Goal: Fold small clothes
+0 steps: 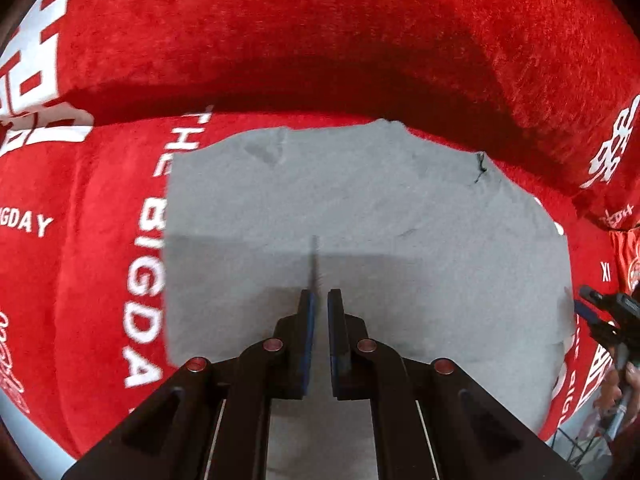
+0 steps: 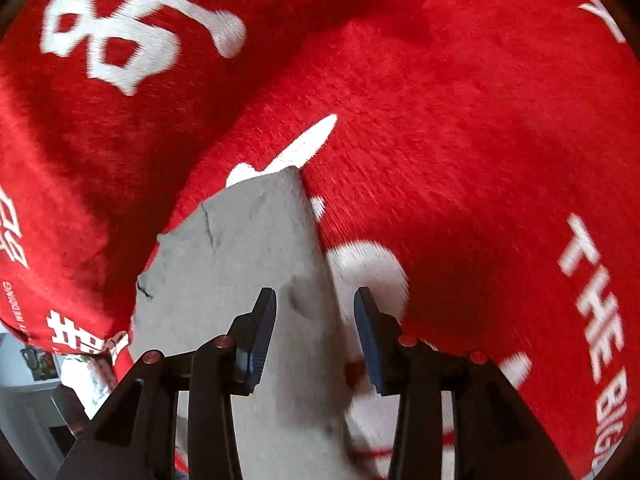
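Observation:
A grey garment (image 1: 360,208) lies flat on a red plush sofa seat (image 1: 108,208), with a horizontal fold line across its middle. My left gripper (image 1: 320,296) points down over the garment's near half. Its jaws are pressed almost together, and a thin pinched ridge of grey fabric runs up from the tips. In the right wrist view the garment (image 2: 240,248) narrows to a corner. My right gripper (image 2: 316,296) stands open astride the garment's right edge, and its pads do not press on the fabric. From the left wrist view, the right gripper (image 1: 588,300) shows at the garment's right border.
The red sofa backrest (image 1: 320,40) rises behind the garment, and a red cushion (image 1: 616,152) with white characters sits at the right. White lettering runs along the seat cover (image 2: 592,304). A hand (image 1: 624,384) holds the right tool. Floor and furniture (image 2: 36,380) show at the lower left.

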Available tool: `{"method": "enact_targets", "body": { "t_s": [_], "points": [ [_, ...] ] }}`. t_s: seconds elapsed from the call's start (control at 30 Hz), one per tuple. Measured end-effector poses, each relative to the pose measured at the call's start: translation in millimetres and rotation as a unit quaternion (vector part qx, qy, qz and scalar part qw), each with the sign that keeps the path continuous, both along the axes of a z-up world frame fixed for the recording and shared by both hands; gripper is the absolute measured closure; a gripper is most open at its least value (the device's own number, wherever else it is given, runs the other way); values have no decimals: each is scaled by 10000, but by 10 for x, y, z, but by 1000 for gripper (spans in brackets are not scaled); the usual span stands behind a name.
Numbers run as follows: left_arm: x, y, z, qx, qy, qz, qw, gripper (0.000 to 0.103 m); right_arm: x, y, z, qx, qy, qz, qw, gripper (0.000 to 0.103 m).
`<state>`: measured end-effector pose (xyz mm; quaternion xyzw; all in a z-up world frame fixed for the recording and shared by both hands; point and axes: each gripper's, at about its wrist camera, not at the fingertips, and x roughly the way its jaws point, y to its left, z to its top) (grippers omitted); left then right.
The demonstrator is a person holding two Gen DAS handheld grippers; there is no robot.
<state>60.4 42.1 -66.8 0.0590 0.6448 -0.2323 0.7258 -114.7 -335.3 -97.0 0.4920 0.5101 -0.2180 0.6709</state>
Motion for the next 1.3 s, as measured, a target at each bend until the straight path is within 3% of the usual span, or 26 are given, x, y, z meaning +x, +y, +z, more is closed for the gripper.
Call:
{"method": "enact_targets", "body": {
  "t_s": [0.03, 0.07, 0.13, 0.2, 0.3, 0.33, 0.4, 0.5, 0.6, 0.67, 0.7, 0.73, 0.9, 1.17, 1.2, 1.23, 1.27, 1.3],
  "points": [
    [-13, -69, -21, 19, -17, -52, 10000, 95, 53, -2, -13, 14, -9, 84, 10000, 84],
    [-23, -119, -35, 44, -22, -89, 9999, 95, 143, 20, 8, -66, 17, 321, 9995, 94],
    [-84, -182, -80, 133, -17, -154, 9998, 95, 228, 58, 89, -473, 129, 702, 9963, 94],
    [-127, -216, -137, 261, -21, -206, 9994, 95, 271, 74, 60, -949, 512, 1106, 9880, 94],
    [-159, -170, -241, 386, 65, -138, 9991, 95, 217, 3, 62, -918, 564, 999, 9891, 89],
    [-161, -138, -227, 355, 75, -86, 9993, 95, 204, 19, 109, -952, 606, 945, 9891, 81],
    [-165, -78, -176, 431, 59, -44, 9990, 95, 154, 83, 212, -748, 424, 828, 9929, 79],
    [-172, 31, -113, 512, 32, -50, 9987, 95, 125, 364, 391, -162, -234, 836, 9961, 77],
    [-165, 130, -96, 591, 152, 11, 9981, 92, 277, 864, 380, 730, -787, 1091, 9882, 63],
    [-164, 197, -90, 663, 169, 95, 9976, 43, 437, 1272, 259, 1376, -1038, 1188, 9778, 57],
    [-167, 226, -76, 680, 97, 164, 9975, 9, 503, 1432, 197, 1622, -1099, 1188, 9734, 57],
    [-184, 283, -36, 672, -82, 239, 9974, 5, 591, 1622, 83, 1865, -1130, 1123, 9695, 57],
    [-210, 359, -25, 689, -140, 203, 9973, 5, 852, 2085, -403, 2523, -1086, 551, 9600, 57],
    [-92, 637, -171, 578, 116, 553, 9967, 5, 889, 2255, -521, 2464, -866, 211, 9651, 57],
    [-84, 651, -178, 571, 126, 572, 9966, 5, 888, 2260, -514, 2462, -856, 155, 9653, 60],
    [-83, 686, -178, 559, 110, 611, 9965, 5, 898, 2247, -516, 2409, -813, 99, 9671, 84],
    [-85, 698, -173, 533, 102, 625, 9966, 5, 927, 2247, -497, 2351, -801, 131, 9686, 95],
    [-84, 709, -163, 503, 98, 638, 9966, 5, 931, 2251, -470, 2313, -849, 163, 9690, 95]
  ]
}}
